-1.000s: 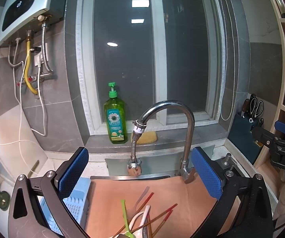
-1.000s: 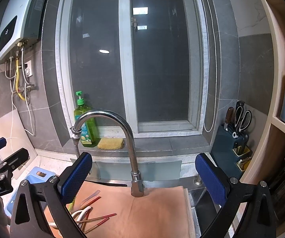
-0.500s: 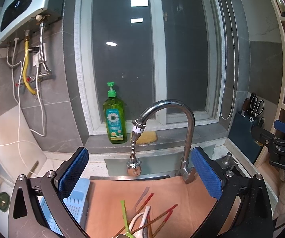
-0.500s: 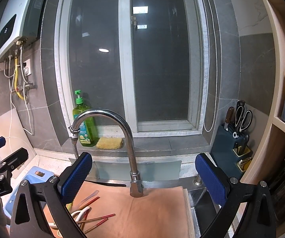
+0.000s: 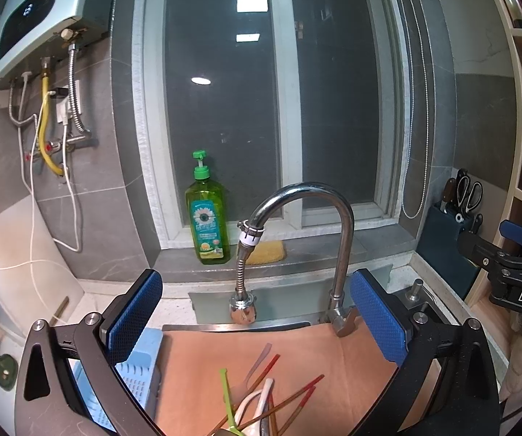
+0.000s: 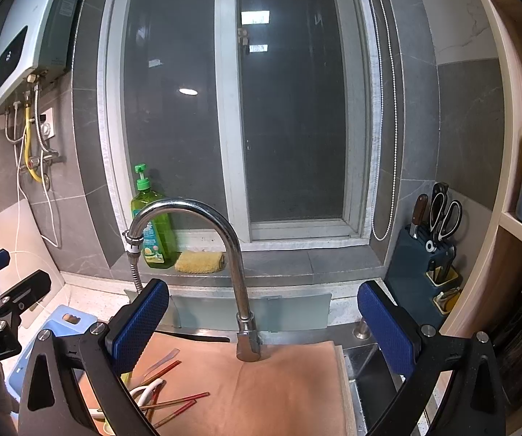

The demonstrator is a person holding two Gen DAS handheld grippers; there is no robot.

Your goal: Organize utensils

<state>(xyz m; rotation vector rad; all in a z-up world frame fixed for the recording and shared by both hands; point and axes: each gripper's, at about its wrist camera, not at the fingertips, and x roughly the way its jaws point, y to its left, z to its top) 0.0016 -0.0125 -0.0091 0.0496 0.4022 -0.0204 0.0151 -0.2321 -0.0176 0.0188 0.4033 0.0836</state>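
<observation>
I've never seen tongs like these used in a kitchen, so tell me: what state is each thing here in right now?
Left tongs: open, holding nothing.
Right tongs: open, holding nothing.
Utensils: loose pile on the tan mat, unsorted.
Tan mat: spread flat over the sink.
Faucet: no water running.
Soap bottle: upright on the sill.
Scissors: standing in the blue holder.

utensils [image 5: 261,399] all in a loose heap on the tan mat [image 5: 333,356]; red-tipped chopsticks [image 5: 297,394] fan toward 2 o'clock; green one [image 5: 226,396] crosses a white spoon handle [image 5: 262,394]
</observation>
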